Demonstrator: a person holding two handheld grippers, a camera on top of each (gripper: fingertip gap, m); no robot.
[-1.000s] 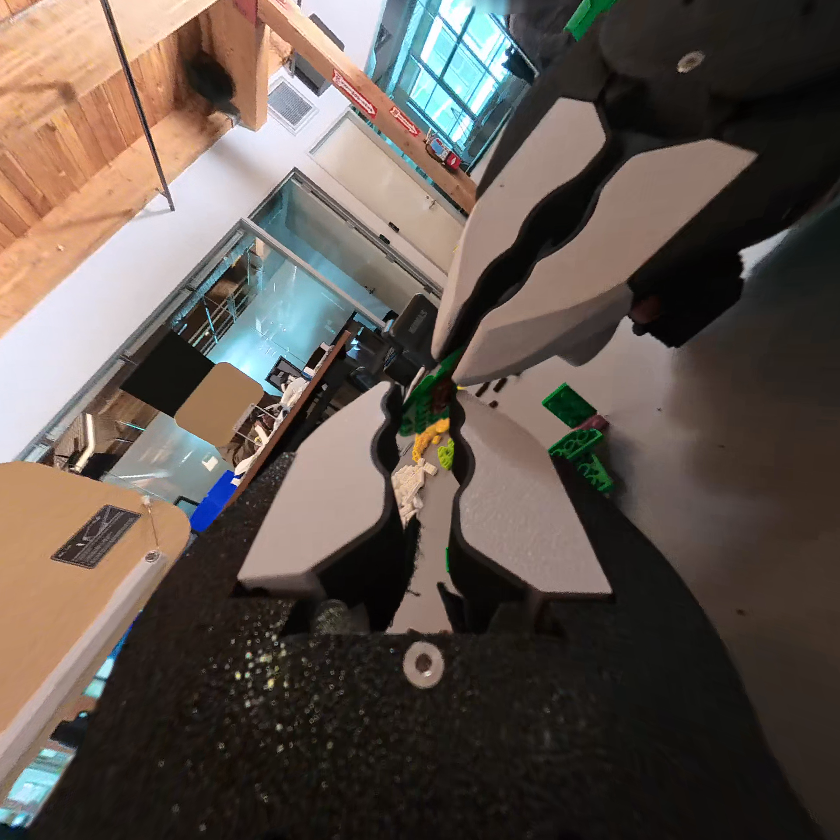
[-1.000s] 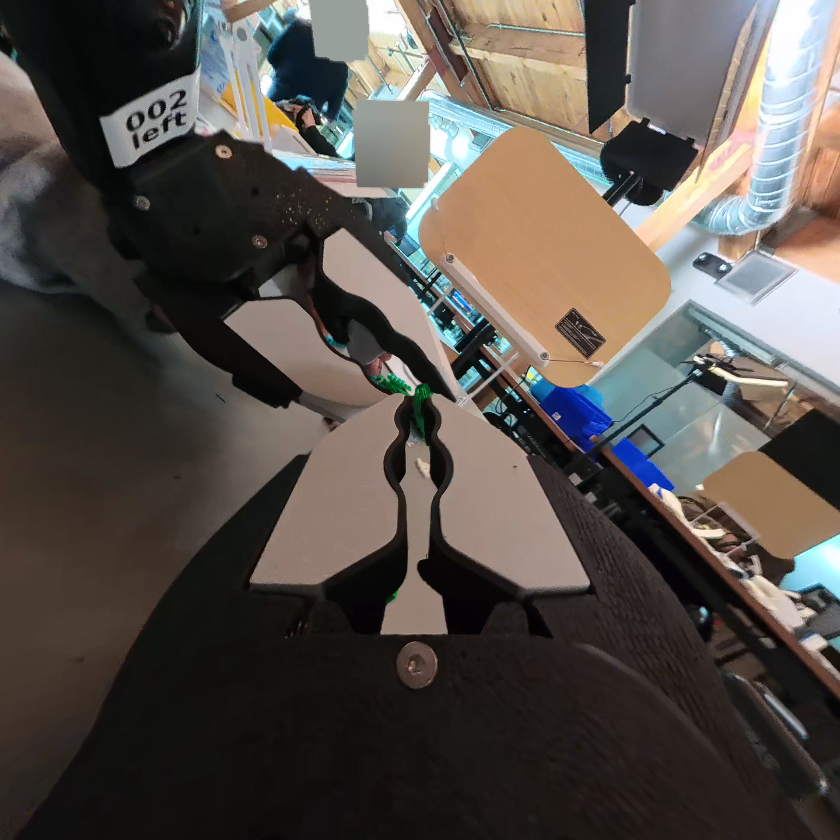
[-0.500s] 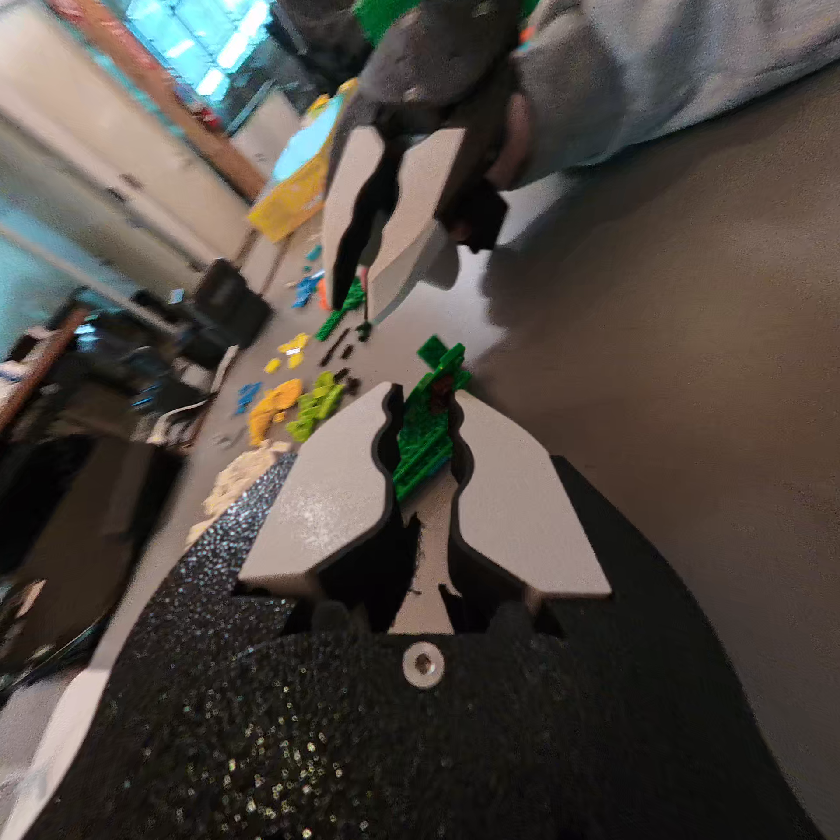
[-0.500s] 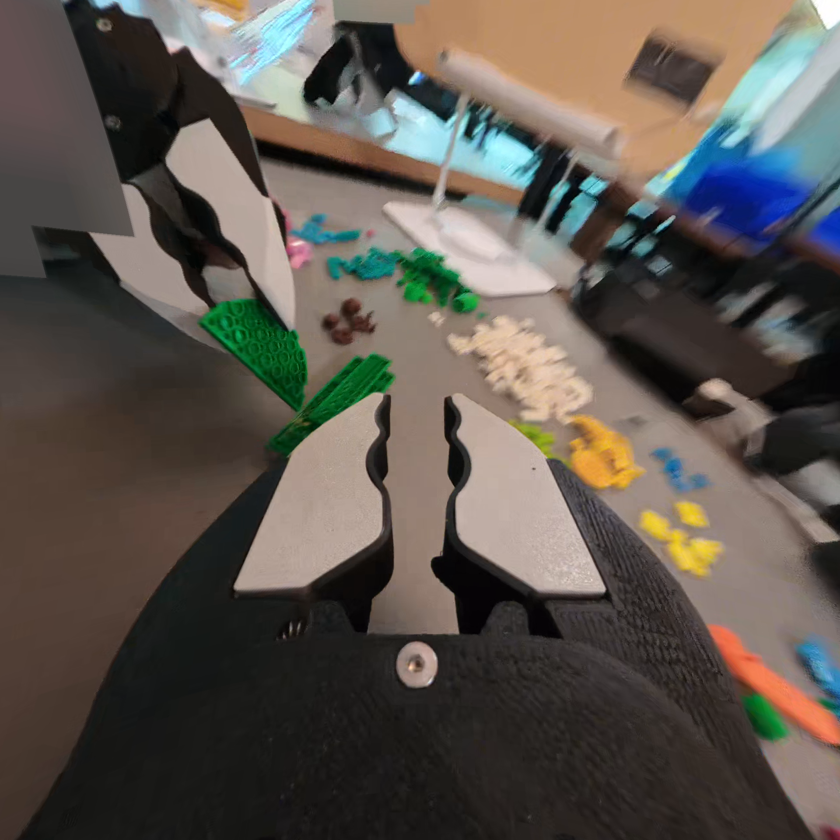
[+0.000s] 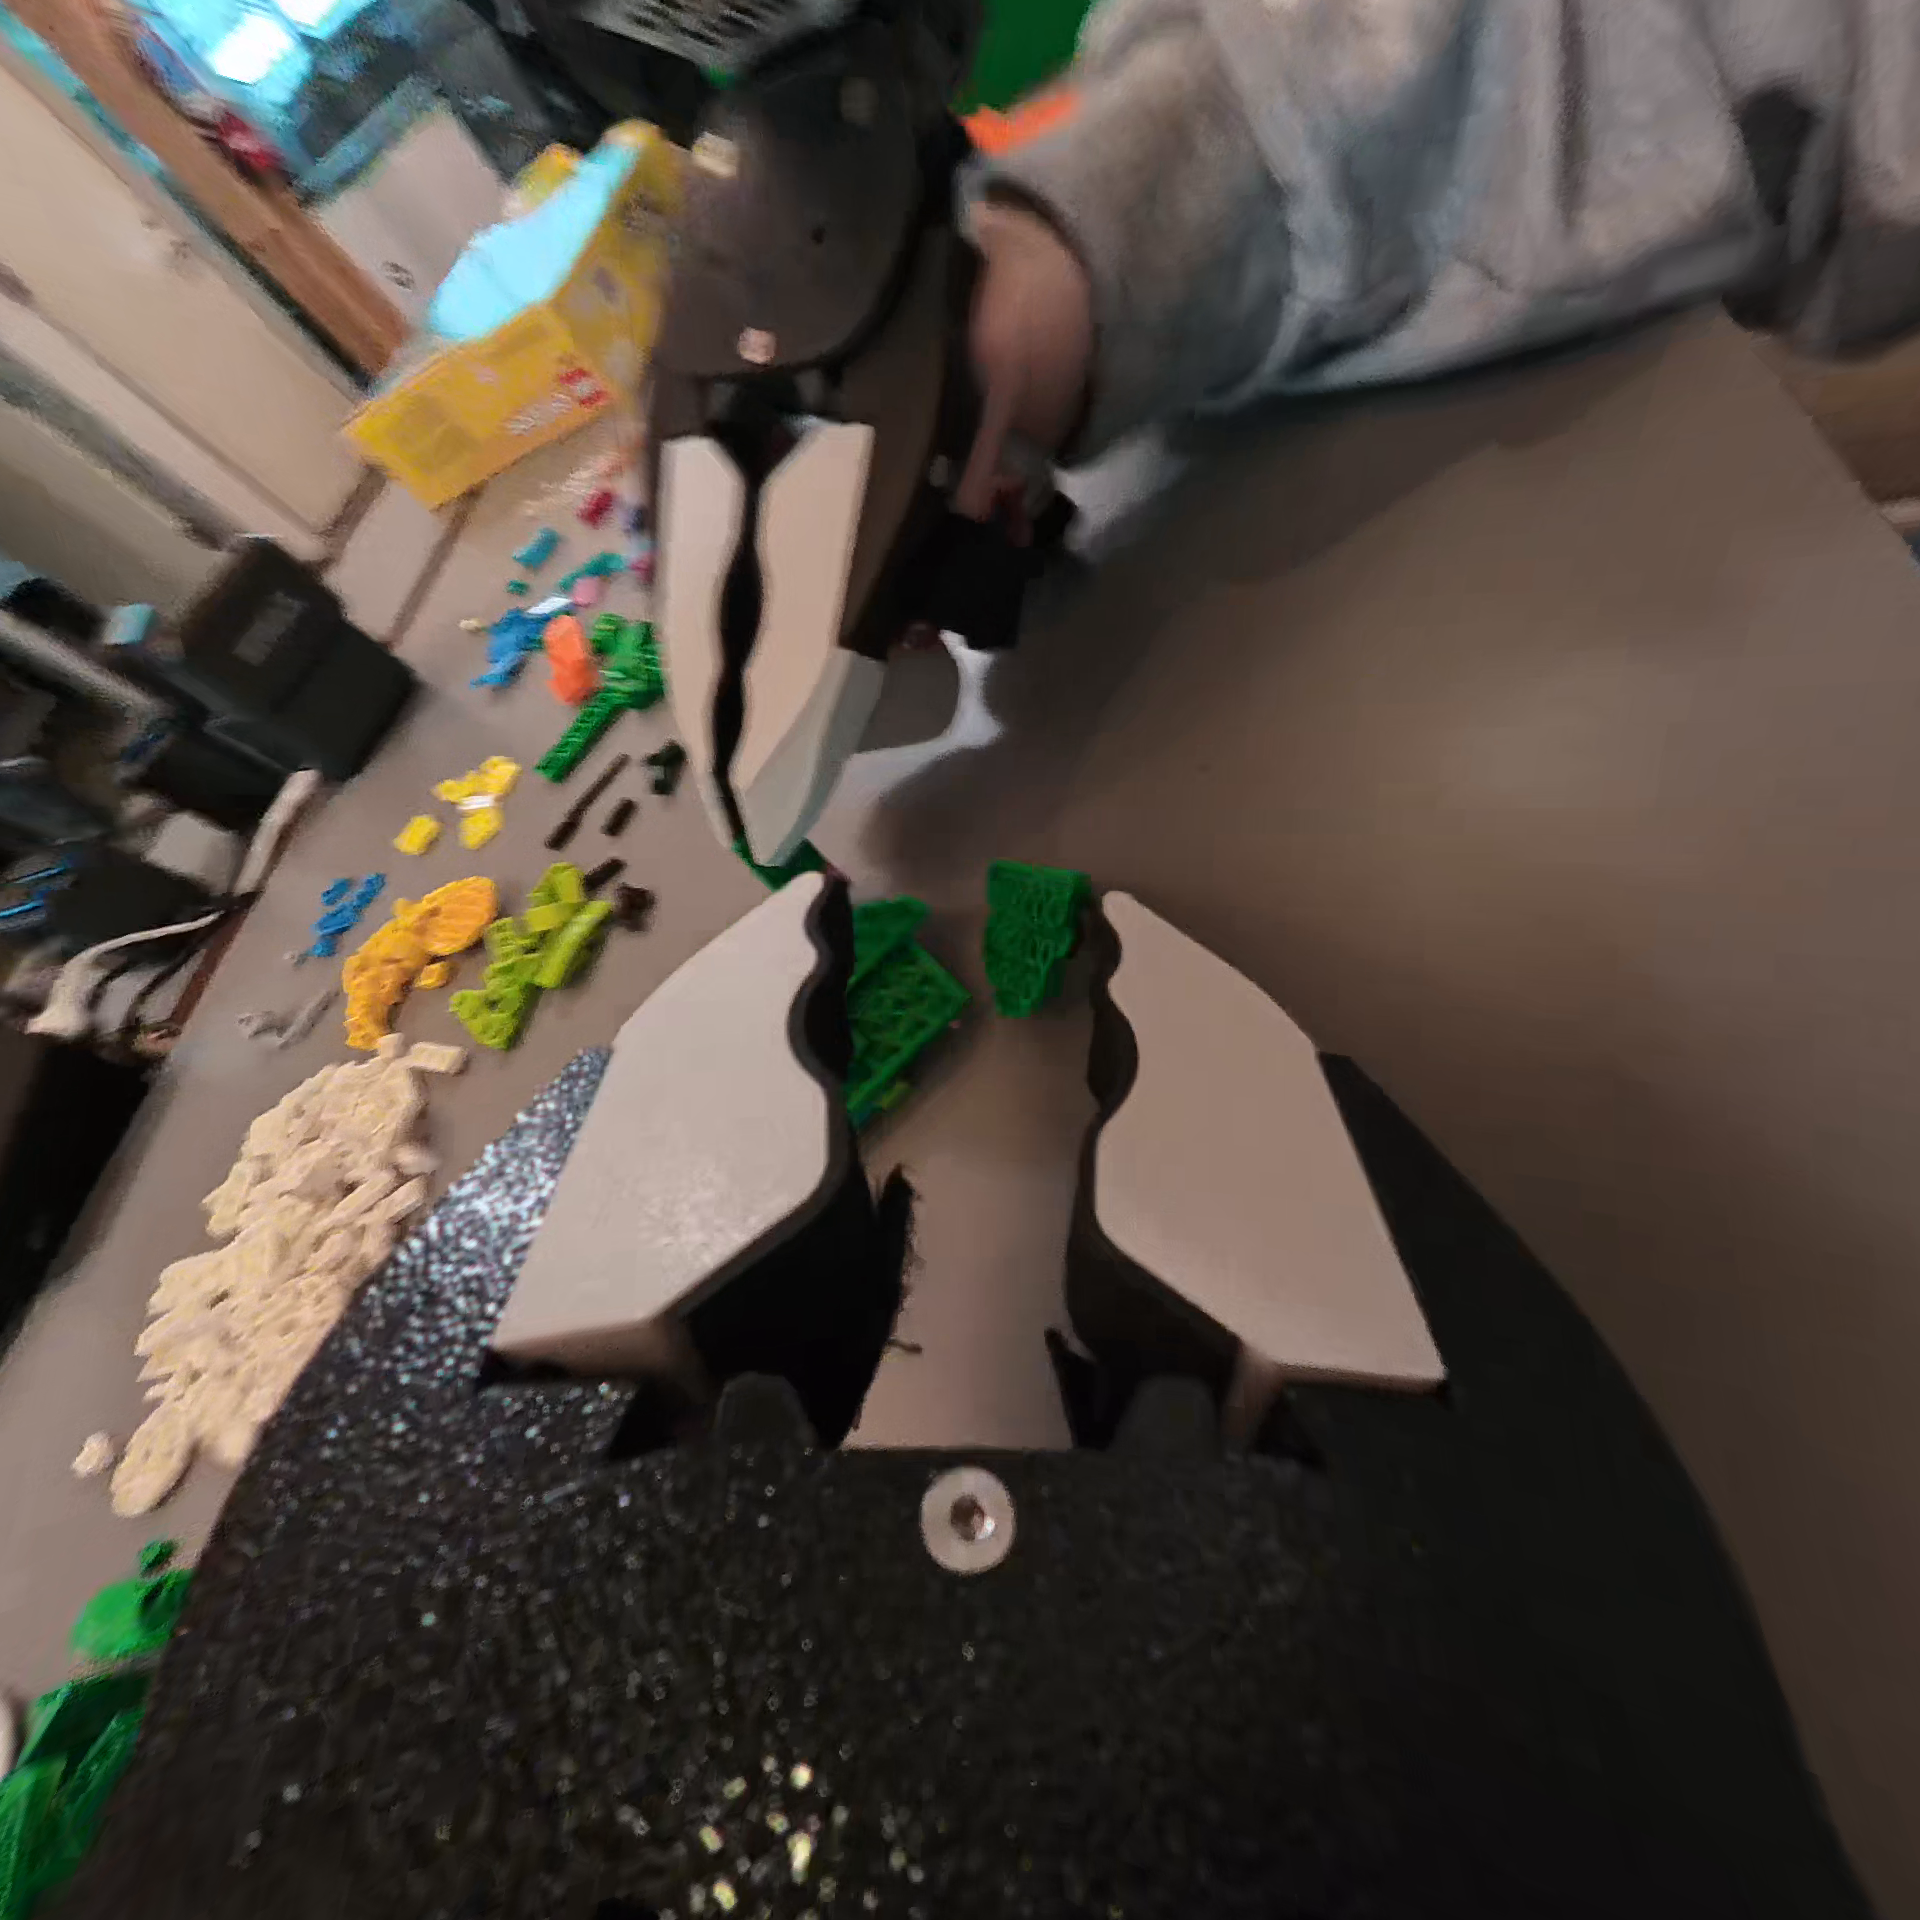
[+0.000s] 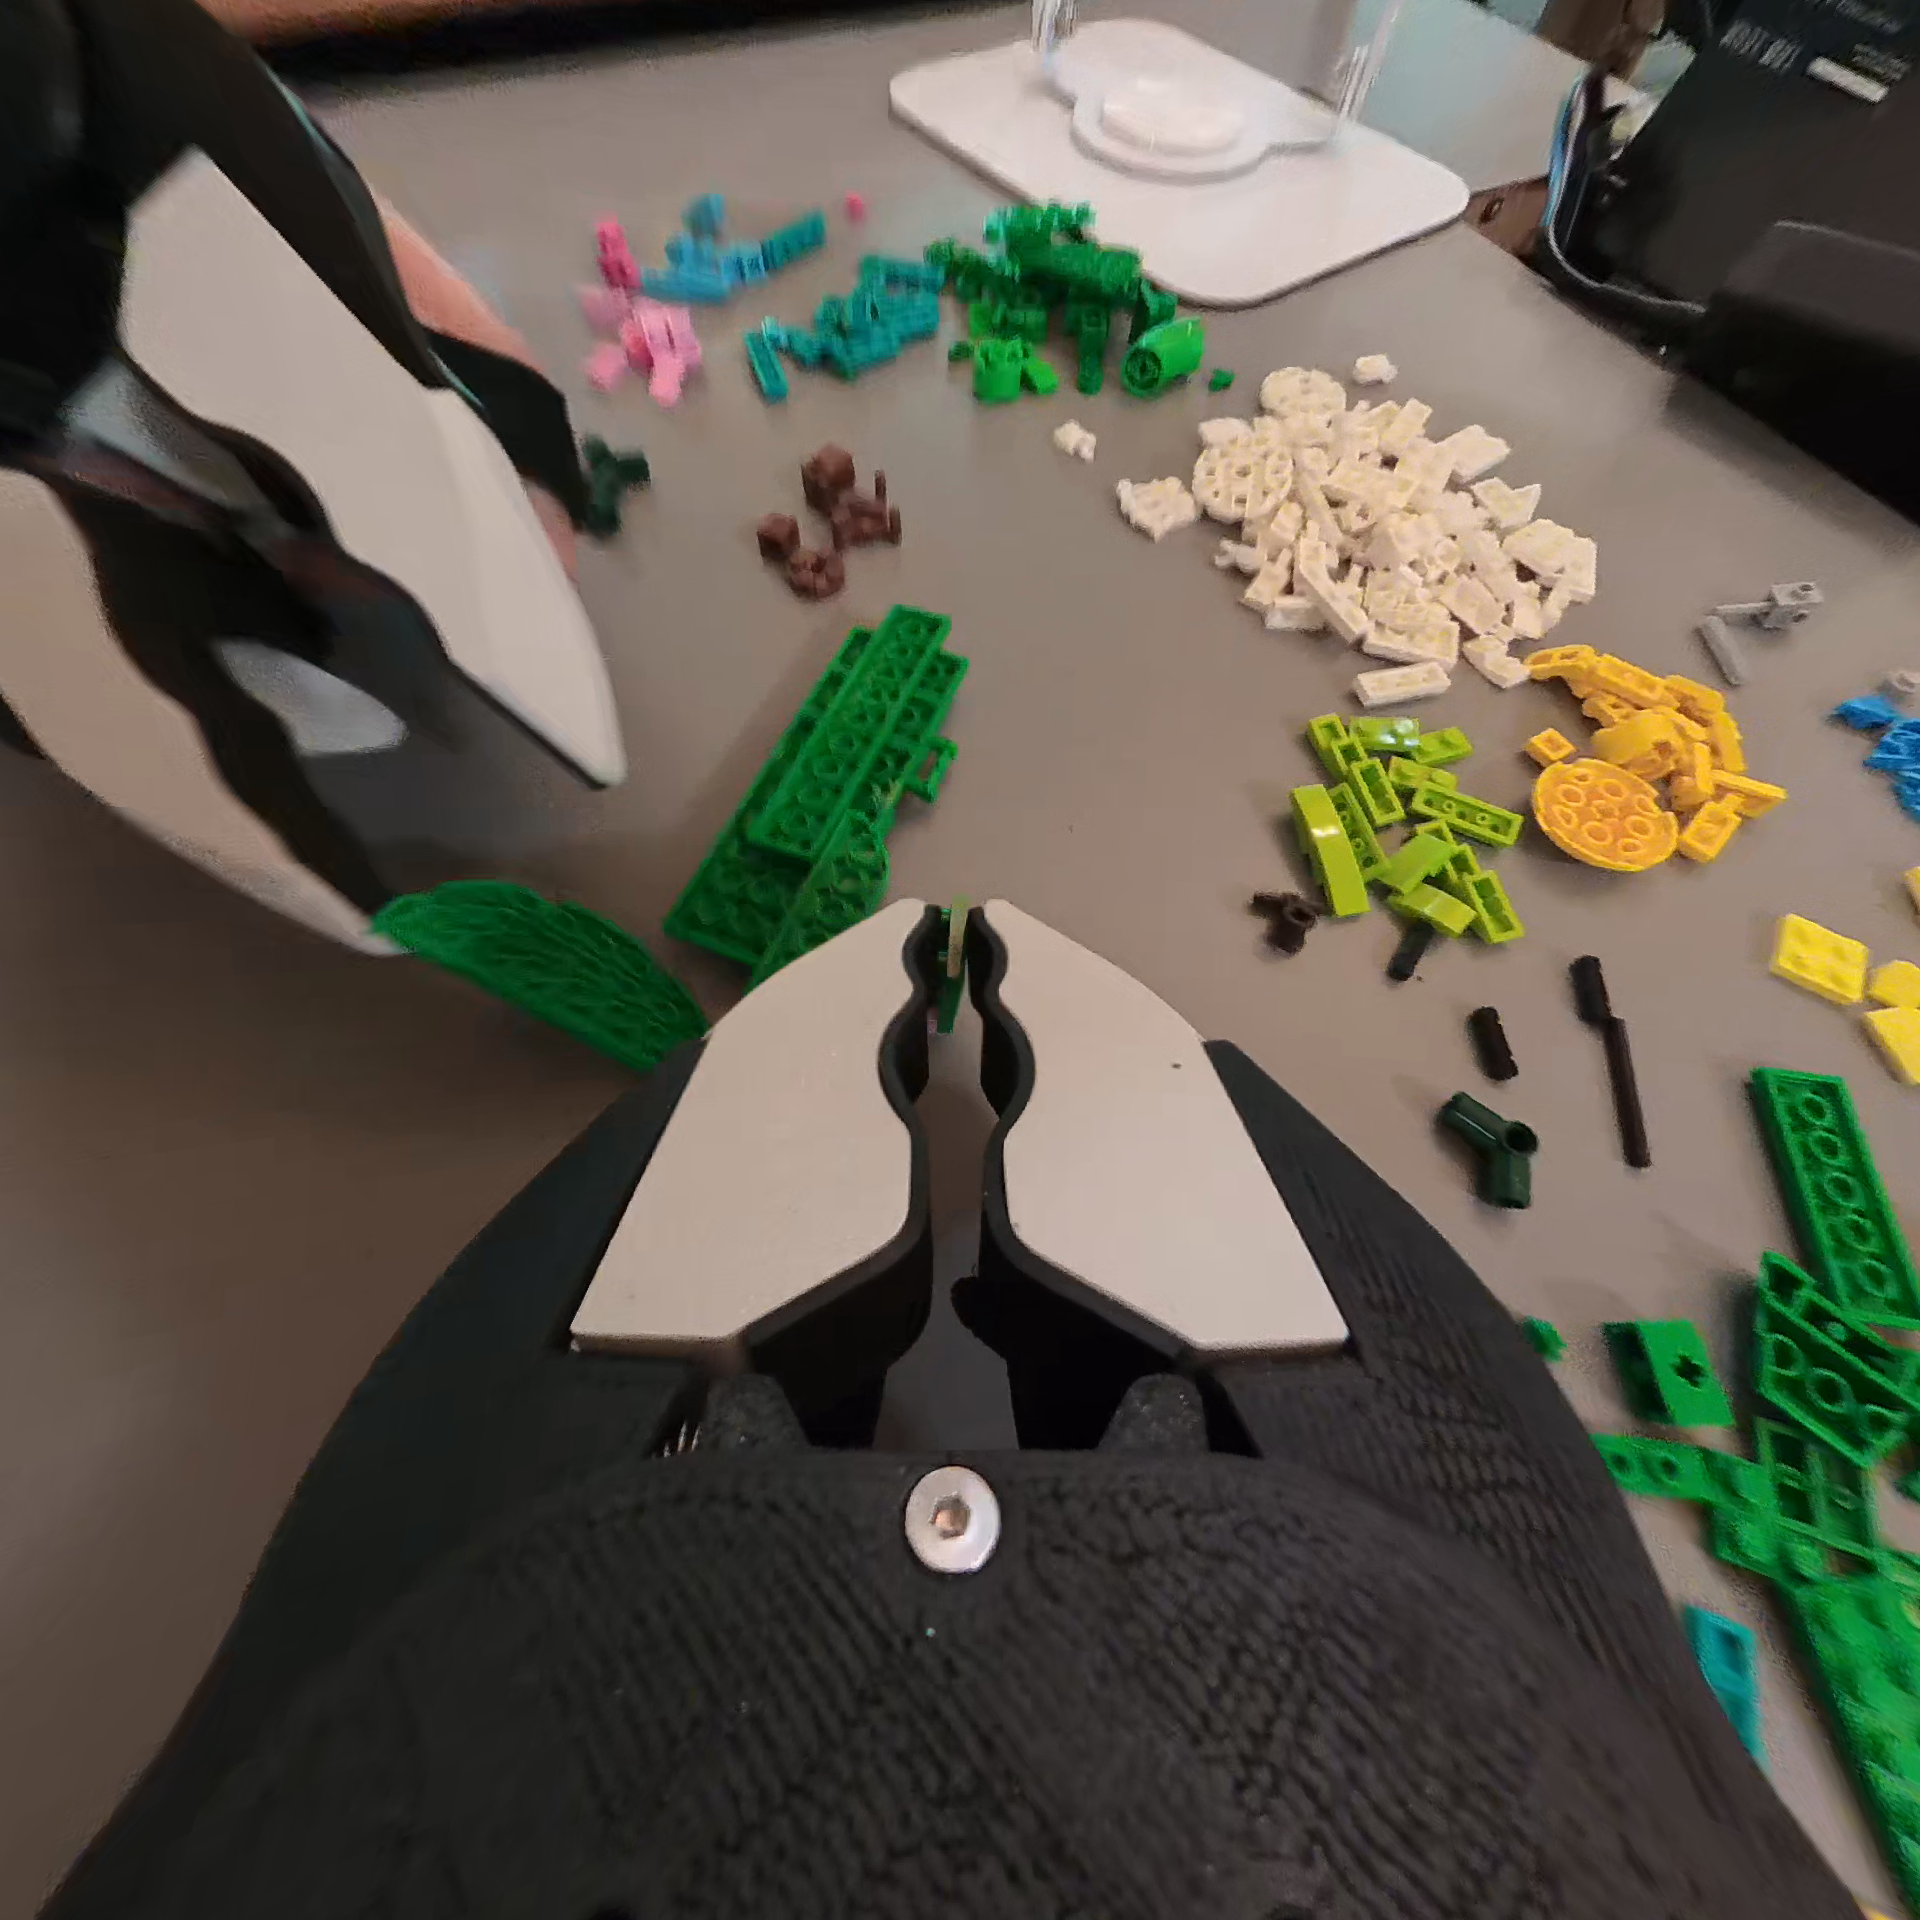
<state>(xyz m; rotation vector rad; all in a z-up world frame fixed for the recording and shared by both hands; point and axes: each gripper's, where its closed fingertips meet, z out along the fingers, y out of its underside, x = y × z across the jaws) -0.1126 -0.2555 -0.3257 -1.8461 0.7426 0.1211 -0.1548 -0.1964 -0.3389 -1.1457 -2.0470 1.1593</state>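
My left gripper [image 5: 966, 894] is open wide, low over the grey table [image 5: 1455, 831]. A green rounded plate [image 5: 1034, 951] stands on edge against its right finger [image 5: 1226, 1091], and the left pad is clear of it. The right wrist view shows the same plate [image 6: 540, 977] at the lower fingertip of the left gripper [image 6: 483, 852]. A stack of long green plates [image 6: 842, 769] lies just past both grippers. My right gripper [image 6: 954, 914] is shut on a thin green piece [image 6: 951, 966], held edge-on between the pads. The right gripper also shows in the left wrist view [image 5: 753, 831], its tips together.
Sorted brick piles lie on the table: white [image 6: 1371, 540], yellow [image 6: 1631, 769], lime [image 6: 1403, 821], brown [image 6: 831, 520], dark green [image 6: 1049, 301], teal [image 6: 862, 322] and pink [image 6: 644, 332]. More green plates [image 6: 1829, 1351] lie at the right. A white base [image 6: 1174, 156] and a yellow box [image 5: 520, 384] stand at the back.
Both grippers came down from pointing up at the room to the table. The left was shut on a green plate and has opened. The right stood open and has shut on a thin green piece.
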